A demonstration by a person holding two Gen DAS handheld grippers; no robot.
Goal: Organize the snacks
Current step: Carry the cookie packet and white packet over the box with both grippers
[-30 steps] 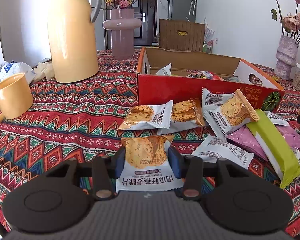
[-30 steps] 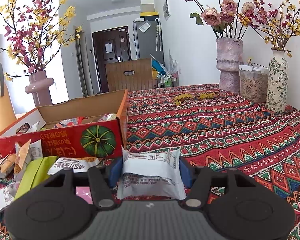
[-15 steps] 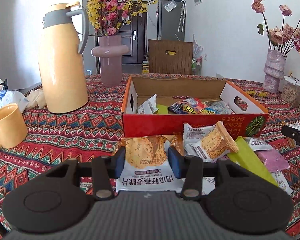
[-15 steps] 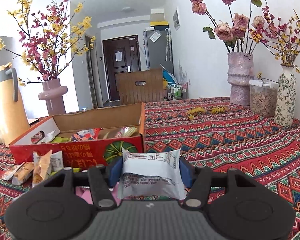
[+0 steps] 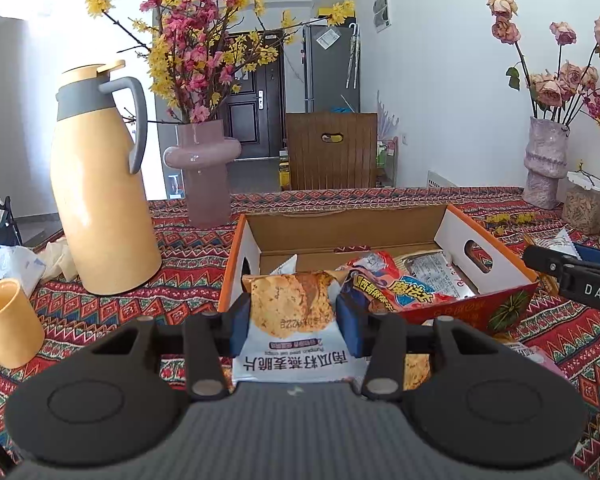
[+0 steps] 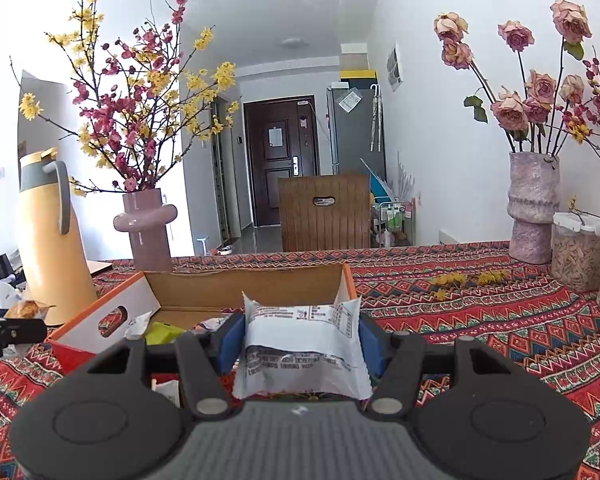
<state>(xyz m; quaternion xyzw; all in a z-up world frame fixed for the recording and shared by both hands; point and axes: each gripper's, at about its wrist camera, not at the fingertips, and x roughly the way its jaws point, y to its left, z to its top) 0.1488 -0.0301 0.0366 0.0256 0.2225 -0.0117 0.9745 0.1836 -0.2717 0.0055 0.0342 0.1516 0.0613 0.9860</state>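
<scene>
My left gripper point(image 5: 294, 320) is shut on an oat-crisp packet point(image 5: 296, 328) with a golden biscuit printed on it, held just before the near wall of the red cardboard box point(image 5: 512, 304). Several snack packets point(image 5: 396, 284) lie inside that box. In the right wrist view my right gripper point(image 6: 300, 340) is shut on a white packet point(image 6: 300, 344) with small print, raised in front of the same box point(image 6: 100, 320). The right gripper's black body shows at the right edge of the left wrist view, and the left gripper point(image 6: 4, 334) shows at the left edge of the right wrist view.
A tall yellow thermos jug point(image 5: 100, 200) and a yellow mug point(image 5: 8, 324) stand left of the box. A pink vase with blossom branches point(image 5: 204, 168) stands behind it. Rose vases point(image 6: 534, 208) and a lidded jar point(image 6: 576, 252) line the right side of the patterned tablecloth point(image 6: 480, 320).
Both grippers have risen with their packets and come closer to the box; the inside of the box now shows more, and the loose packets on the cloth have dropped out of sight.
</scene>
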